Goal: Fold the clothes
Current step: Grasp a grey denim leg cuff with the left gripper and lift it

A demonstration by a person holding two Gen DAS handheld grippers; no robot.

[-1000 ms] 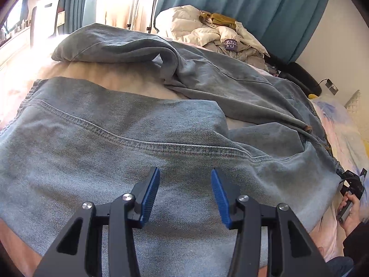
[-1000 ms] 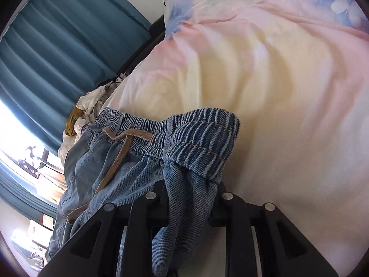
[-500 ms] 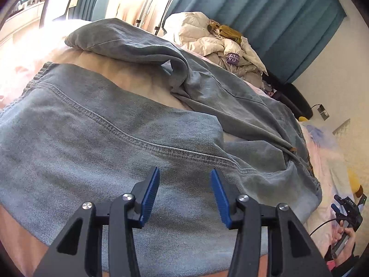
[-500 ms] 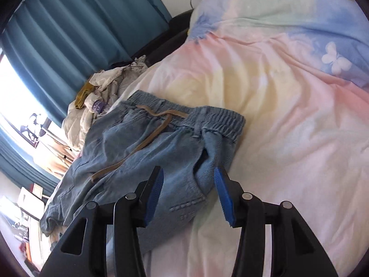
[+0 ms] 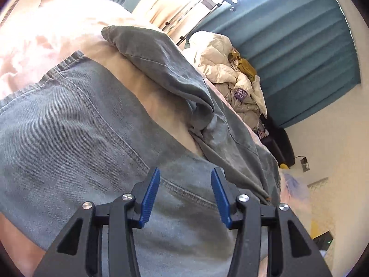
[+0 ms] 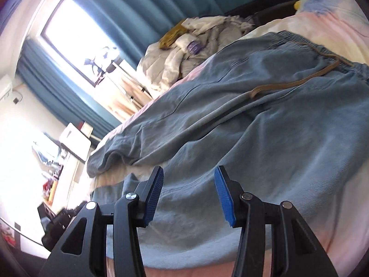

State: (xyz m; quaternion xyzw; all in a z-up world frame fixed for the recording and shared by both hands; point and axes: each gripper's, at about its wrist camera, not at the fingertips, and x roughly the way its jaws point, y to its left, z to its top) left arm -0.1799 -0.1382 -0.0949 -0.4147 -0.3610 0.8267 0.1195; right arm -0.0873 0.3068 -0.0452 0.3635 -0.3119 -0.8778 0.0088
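Light blue denim trousers (image 5: 80,143) lie spread across the bed, one leg folded over toward the far side. In the right wrist view the same trousers (image 6: 265,120) show their elastic waistband at the upper right, and a tan drawstring (image 6: 288,85) trails over the cloth. My left gripper (image 5: 185,194) hovers open over the near leg, nothing between its blue pads. My right gripper (image 6: 189,194) also stands open above the trouser cloth, its blue pads clear of it.
A heap of pale jackets (image 5: 230,69) lies at the bed's far end before teal curtains (image 5: 299,46). The pastel bedcover (image 6: 322,23) shows beyond the waistband. A bright window (image 6: 76,34) and white furniture (image 6: 73,138) stand to the left in the right wrist view.
My right gripper let go of the waistband, opened, and swung back along the trousers. My left gripper shifted sideways over the leg and rolled, staying open.
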